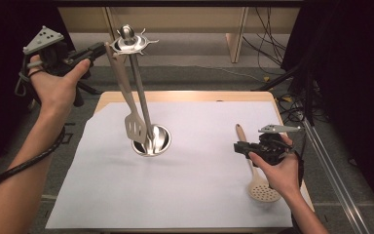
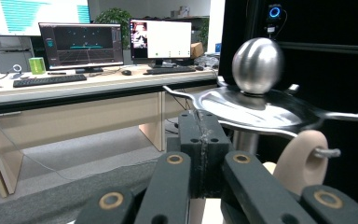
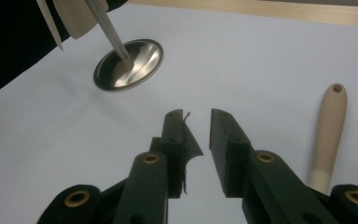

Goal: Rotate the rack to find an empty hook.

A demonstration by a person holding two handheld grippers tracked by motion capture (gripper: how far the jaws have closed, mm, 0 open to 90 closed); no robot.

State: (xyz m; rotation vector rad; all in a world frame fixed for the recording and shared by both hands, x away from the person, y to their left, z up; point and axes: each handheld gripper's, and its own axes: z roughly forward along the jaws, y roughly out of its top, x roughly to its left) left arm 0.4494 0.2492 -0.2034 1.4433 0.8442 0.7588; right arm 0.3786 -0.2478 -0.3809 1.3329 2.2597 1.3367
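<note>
Even overhead light brightens the white sheet against dark surroundings, glare gleams on the steel stand, and shadows stay soft.

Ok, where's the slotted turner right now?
In the high view the slotted turner hangs from a hook of the steel utensil stand, left of the pole, its blade just above the round base.

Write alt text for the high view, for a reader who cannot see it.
A person's left gripper, jaws shut, sits by the top of a steel utensil stand where a slotted spatula hangs. The right gripper, jaws open, hovers beside a skimmer spoon lying on the white table cover.
</note>
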